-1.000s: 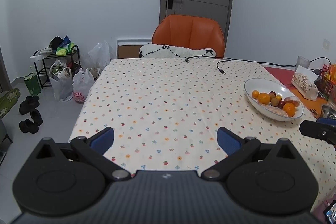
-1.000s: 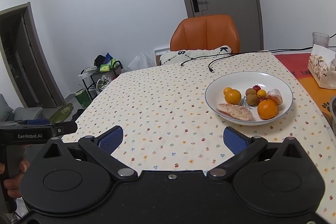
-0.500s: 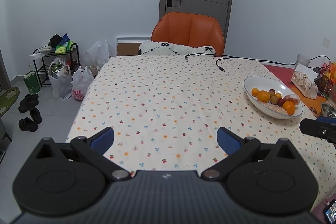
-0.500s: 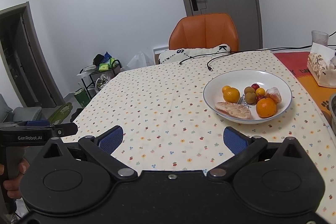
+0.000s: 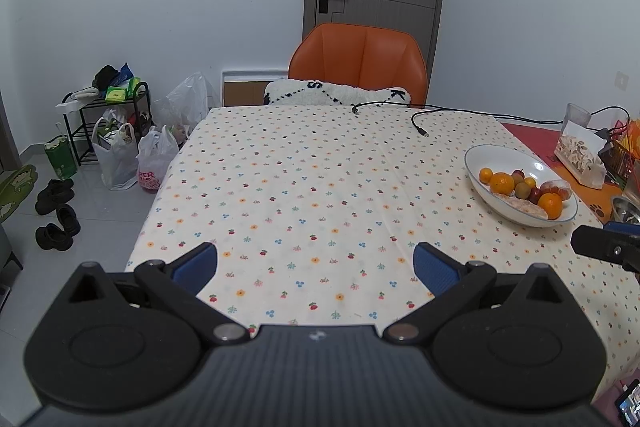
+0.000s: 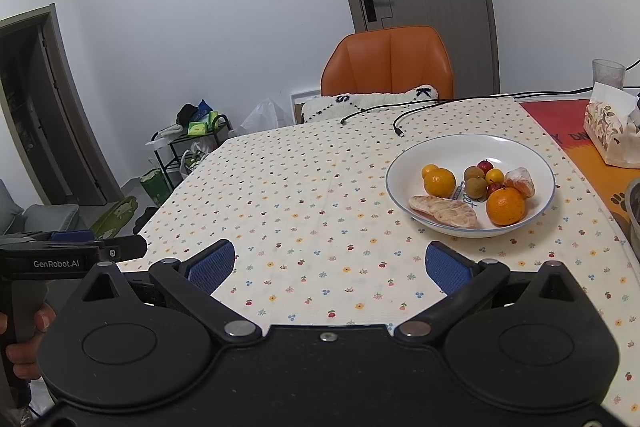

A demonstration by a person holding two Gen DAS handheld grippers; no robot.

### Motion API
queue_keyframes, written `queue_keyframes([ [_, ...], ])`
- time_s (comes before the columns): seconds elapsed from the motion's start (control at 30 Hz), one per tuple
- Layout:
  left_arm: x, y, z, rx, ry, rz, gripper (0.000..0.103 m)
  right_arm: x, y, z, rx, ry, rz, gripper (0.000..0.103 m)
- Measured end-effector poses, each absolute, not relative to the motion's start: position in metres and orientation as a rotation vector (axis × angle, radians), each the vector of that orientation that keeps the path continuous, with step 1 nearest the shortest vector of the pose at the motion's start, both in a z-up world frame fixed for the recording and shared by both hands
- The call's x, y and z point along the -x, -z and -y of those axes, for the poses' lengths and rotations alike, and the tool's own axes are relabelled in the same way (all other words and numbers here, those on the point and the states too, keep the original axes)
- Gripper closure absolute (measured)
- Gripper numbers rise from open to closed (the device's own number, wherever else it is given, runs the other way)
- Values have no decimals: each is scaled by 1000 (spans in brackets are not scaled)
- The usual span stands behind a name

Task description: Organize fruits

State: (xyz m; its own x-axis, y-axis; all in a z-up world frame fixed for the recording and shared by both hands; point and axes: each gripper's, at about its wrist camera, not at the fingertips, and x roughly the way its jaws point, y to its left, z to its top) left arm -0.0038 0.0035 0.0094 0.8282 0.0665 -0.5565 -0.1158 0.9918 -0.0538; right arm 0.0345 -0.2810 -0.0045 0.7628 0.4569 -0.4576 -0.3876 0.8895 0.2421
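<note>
A white bowl (image 6: 528, 155) (image 5: 496, 157) sits on the right side of the floral tablecloth (image 5: 304, 187). It holds oranges (image 6: 505, 206), kiwis (image 6: 474, 187), small red and yellow fruits, a peeled mandarin (image 6: 520, 181) and peeled segments (image 6: 444, 211). My right gripper (image 6: 327, 263) is open above the near table edge, short of the bowl and a little to its left. Open as well, my left gripper (image 5: 315, 263) hovers over the near middle of the cloth with nothing between its fingers. The right gripper's tip (image 5: 604, 247) shows at the right edge of the left wrist view.
An orange chair (image 5: 358, 67) with a white cushion stands at the far end. Black cables (image 5: 420, 115) lie across the far cloth. A tissue box (image 6: 612, 131), a glass and a metal bowl (image 5: 626, 209) crowd the right side. Bags, shoes and a rack (image 5: 104, 123) are on the floor at left.
Both views have drawn back slightly, so the bowl and table look a little farther away. Both grippers stay open and the fruits have not moved.
</note>
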Motion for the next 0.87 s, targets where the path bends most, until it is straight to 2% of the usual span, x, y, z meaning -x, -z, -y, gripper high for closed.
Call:
queue_keyframes([
  [0.87,2,-5,4,81,-91,-595,0,-40,8,290,-165,-452,-545,0],
])
